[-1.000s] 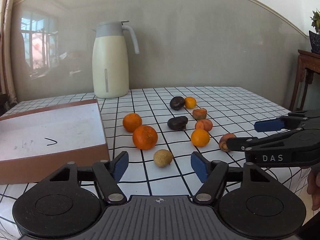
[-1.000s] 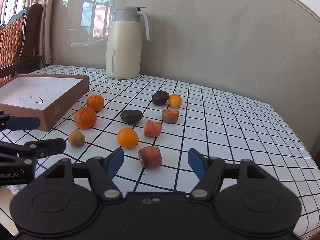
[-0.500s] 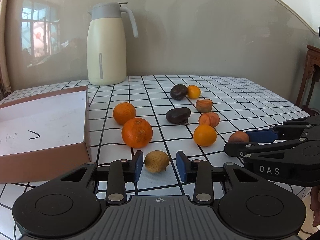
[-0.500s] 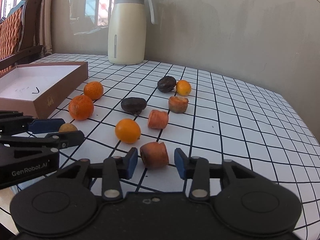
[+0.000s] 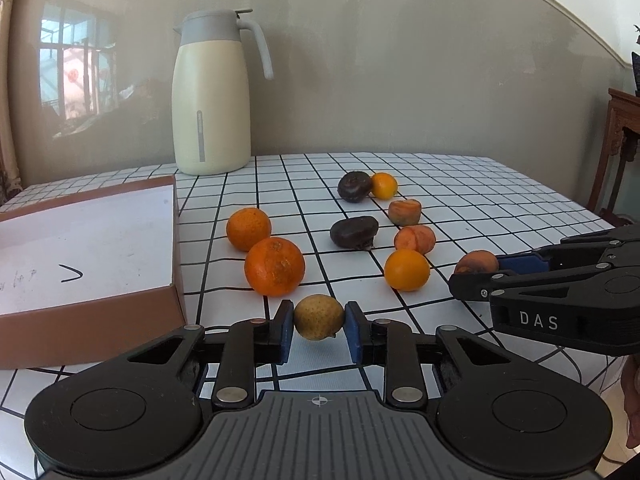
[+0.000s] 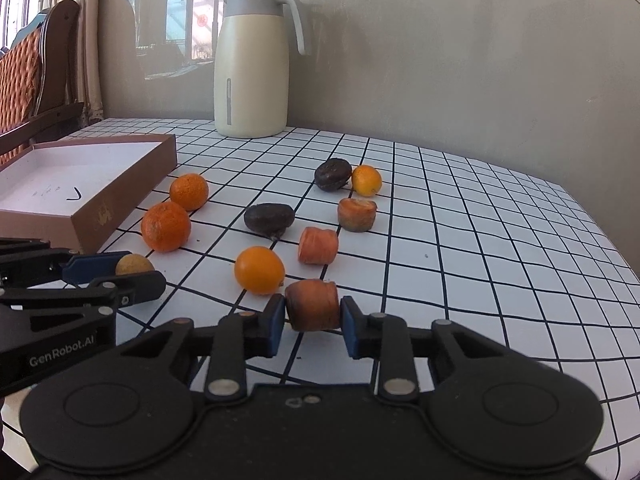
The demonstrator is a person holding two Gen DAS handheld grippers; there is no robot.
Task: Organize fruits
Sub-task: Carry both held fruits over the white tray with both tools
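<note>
My left gripper (image 5: pixel 319 332) is shut on a small yellow-brown fruit (image 5: pixel 319 316) at the table's near edge; it also shows in the right wrist view (image 6: pixel 134 265). My right gripper (image 6: pixel 313 320) is shut on an orange carrot chunk (image 6: pixel 313 305), which shows at the right in the left wrist view (image 5: pixel 476 262). Two large oranges (image 5: pixel 274 266) (image 5: pixel 248 228), two smaller oranges (image 5: pixel 407 269) (image 5: pixel 384 185), two dark fruits (image 5: pixel 354 231) (image 5: pixel 354 186) and two more carrot chunks (image 5: pixel 415 239) (image 5: pixel 404 211) lie on the checked tablecloth (image 5: pixel 460 184).
An open brown box (image 5: pixel 80 240) with a white inside stands at the left. A cream thermos jug (image 5: pixel 212 96) stands at the back by the wall. A wooden side table (image 5: pixel 620 144) is at the far right, a chair (image 6: pixel 36 76) at the far left.
Both grippers moved forward and closed: the left on the yellow-brown fruit, the right on the carrot chunk. Both were open a second ago.
</note>
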